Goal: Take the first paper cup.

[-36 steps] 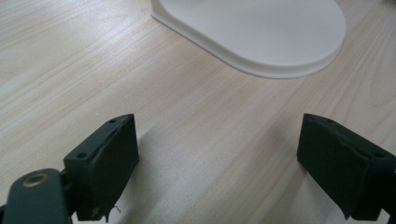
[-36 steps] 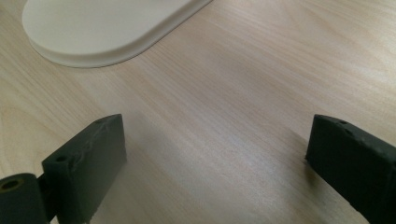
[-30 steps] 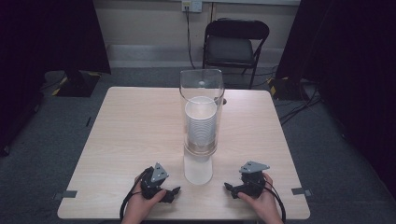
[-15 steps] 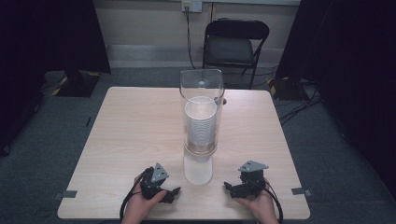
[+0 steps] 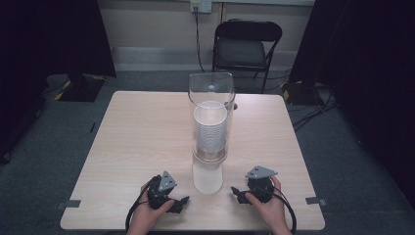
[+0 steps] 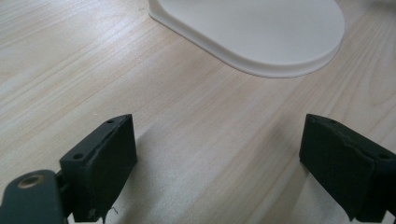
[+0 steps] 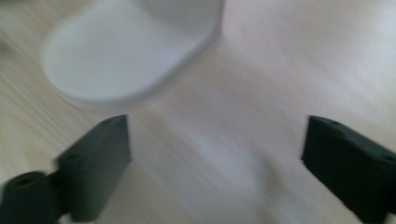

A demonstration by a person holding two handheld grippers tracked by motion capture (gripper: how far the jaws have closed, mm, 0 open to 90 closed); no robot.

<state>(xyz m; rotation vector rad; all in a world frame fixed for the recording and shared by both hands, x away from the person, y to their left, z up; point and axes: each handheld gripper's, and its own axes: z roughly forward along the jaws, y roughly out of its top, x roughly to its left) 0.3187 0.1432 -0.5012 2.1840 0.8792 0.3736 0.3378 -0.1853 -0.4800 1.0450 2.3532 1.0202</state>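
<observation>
Both grippers rest low on the near edge of the table (image 5: 122, 127), one either side of the white base (image 5: 207, 178) of a cup dispenser. Left gripper (image 5: 182, 201) sits to the left of that base with its jaws spread wide and only bare wood between them; in its own view the rounded base (image 6: 261, 32) lies just ahead, apart from the pads. Compared with a second ago it looks unmoved. Right gripper (image 5: 236, 192) is the one that has changed: its jaws have just been closing a little from their widest, yet they stand well apart, with nothing between them, and the hand has shifted slightly, which fits the blur in its view, where the base (image 7: 126, 51) lies ahead and to the left. Above the base rises the clear tube (image 5: 211, 93) holding a stack of white cups (image 5: 210, 132), standing at the middle of the table exactly as before. Judging from this, no grasp has begun; the hands seem to be settling before a reach toward the dispenser
</observation>
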